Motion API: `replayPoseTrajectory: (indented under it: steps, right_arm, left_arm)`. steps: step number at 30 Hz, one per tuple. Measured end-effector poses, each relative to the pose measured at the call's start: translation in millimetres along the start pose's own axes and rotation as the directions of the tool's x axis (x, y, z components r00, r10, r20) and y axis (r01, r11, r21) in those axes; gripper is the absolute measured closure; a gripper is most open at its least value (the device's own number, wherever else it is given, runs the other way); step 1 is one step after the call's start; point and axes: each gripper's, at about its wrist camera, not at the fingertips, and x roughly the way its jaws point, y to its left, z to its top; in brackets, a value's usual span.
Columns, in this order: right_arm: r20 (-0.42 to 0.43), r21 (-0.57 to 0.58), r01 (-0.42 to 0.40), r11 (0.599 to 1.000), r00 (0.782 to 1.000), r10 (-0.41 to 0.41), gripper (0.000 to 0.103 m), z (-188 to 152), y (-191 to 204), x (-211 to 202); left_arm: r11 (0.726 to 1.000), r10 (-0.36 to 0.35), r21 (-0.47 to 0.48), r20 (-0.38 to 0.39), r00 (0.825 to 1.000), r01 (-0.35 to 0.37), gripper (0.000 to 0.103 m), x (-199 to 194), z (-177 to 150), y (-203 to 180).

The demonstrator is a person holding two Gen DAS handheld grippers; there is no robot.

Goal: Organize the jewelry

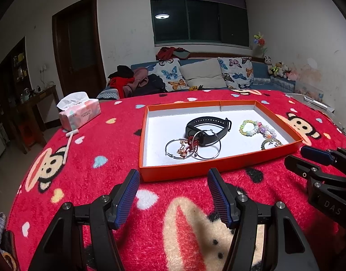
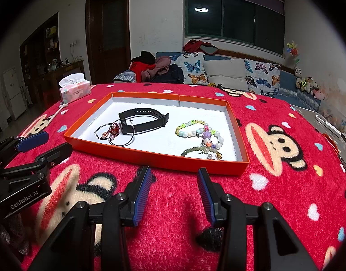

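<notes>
While both grippers are hovering spread and empty before the orange tray point(image 1: 218, 169), the left gripper point(image 1: 173, 194) is facing the tangled hoop earrings point(image 1: 193, 148) at frame centre. The right gripper point(image 2: 174, 189) is sitting nearer the bead bracelets point(image 2: 200, 135), lower right of the tray.

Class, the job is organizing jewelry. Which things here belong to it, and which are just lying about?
Belong: orange tray, black wristband, hoop earrings, bead bracelets.
Lying about: tissue pack, white stick, blanket.
</notes>
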Motion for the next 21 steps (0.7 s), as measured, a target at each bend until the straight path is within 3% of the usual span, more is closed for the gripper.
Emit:
replayPoseTrajectory:
  steps: [21]
  right_arm:
    - [0.0, -0.003, 0.002, 1.0, 1.0, -0.002, 0.057, 0.1, 1.3, 0.6]
  left_arm:
    - [1.0, 0.005, 0.0, -0.009, 1.0, -0.005, 0.036, 0.7, -0.2, 0.2]
